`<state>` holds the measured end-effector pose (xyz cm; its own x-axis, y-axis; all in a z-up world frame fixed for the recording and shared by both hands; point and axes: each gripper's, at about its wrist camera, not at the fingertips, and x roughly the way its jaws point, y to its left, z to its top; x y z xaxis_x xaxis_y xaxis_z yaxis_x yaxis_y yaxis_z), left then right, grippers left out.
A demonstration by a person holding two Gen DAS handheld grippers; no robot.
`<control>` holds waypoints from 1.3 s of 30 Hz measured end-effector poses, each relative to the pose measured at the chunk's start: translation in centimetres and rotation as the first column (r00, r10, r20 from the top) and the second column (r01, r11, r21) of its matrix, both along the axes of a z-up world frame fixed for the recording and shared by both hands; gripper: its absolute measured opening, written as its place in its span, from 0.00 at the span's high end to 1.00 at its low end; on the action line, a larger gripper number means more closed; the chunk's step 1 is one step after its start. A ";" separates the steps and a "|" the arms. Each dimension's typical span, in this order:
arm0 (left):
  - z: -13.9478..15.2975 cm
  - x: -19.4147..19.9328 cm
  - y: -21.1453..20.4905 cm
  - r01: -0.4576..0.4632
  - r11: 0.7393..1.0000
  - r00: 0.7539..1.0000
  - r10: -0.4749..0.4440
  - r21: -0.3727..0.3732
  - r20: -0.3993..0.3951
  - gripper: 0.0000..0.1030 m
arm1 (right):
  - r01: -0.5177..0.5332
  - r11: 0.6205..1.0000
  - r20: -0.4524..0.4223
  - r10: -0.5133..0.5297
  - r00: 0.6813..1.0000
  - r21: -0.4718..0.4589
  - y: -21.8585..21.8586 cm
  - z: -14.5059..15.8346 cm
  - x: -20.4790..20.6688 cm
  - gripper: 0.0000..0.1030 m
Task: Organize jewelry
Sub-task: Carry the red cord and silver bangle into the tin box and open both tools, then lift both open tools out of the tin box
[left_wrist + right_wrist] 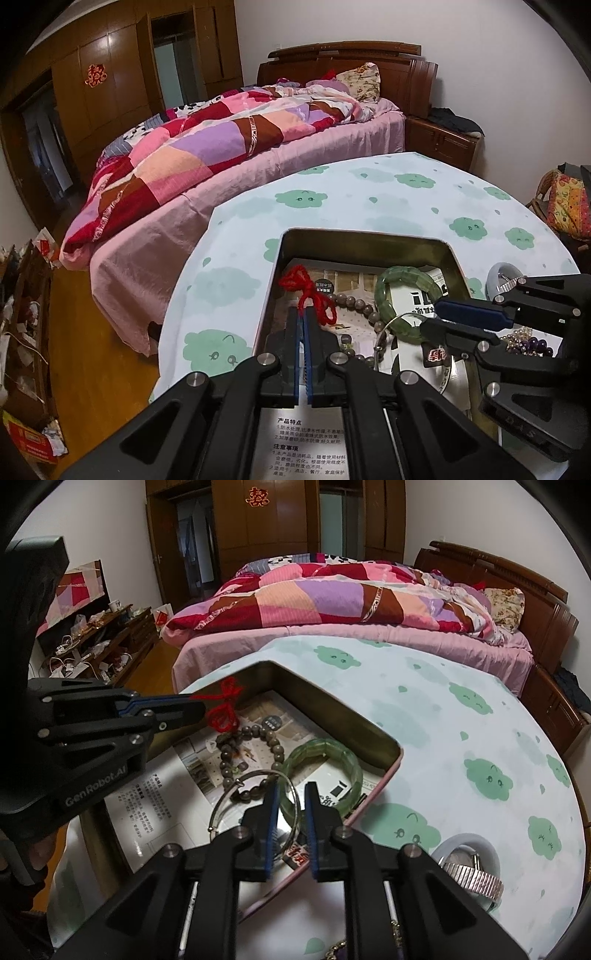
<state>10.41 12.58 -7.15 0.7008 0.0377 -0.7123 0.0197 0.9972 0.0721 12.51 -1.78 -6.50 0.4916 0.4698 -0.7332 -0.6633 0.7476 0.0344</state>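
Left gripper clenched on the red cord, which is tied to the brown bead bracelet; the pinch sits at the knot, above the near-left corner of the metal tin. Most of the beads lie on the printed paper lining the tin floor. Right gripper parted, its two blue pads either side of the thin silver bangle, with the wire running through the gap; whether a pad touches it, cannot tell. Green jade bangle lies just beyond, overlapping the silver one. Outside the tin, on the cloud-print tablecloth: a watch with metal strap on a pale ring-shaped dish, and purple beads near the right gripper's body. Judged step: settling the bead bracelet into the tin. To do it well, lower the cord until it slackens before letting go, and lay it clear of both bangles to avoid tangling.
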 end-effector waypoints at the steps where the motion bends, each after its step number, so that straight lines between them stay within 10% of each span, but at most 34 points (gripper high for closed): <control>1: 0.1 -0.1 -0.1 0.002 1.000 1.000 -0.002 0.006 0.006 0.91 | -0.005 1.000 -0.002 0.005 1.000 0.008 0.1 0.0 0.0 0.75; 2: 0.3 -0.3 -0.2 0.002 1.000 1.000 -0.002 0.009 0.015 0.83 | -0.009 1.000 -0.001 0.009 1.000 0.015 0.0 0.1 -0.1 0.69; 4: 0.8 -0.8 -0.3 -0.015 1.000 0.999 0.014 0.020 0.048 0.28 | -0.009 1.000 0.010 0.009 1.000 0.018 -0.1 0.5 -0.4 0.60; 5: 1.1 -1.1 -0.4 -0.023 0.999 0.996 0.021 0.029 0.081 0.22 | -0.008 1.000 0.017 0.008 1.000 0.019 -0.3 0.6 -0.5 0.58; 39: -0.4 -7.8 -5.5 -0.039 0.998 0.996 0.042 -0.041 0.083 0.22 | 0.269 0.962 -0.067 -0.265 0.962 0.056 -14.9 -1.1 -5.1 0.52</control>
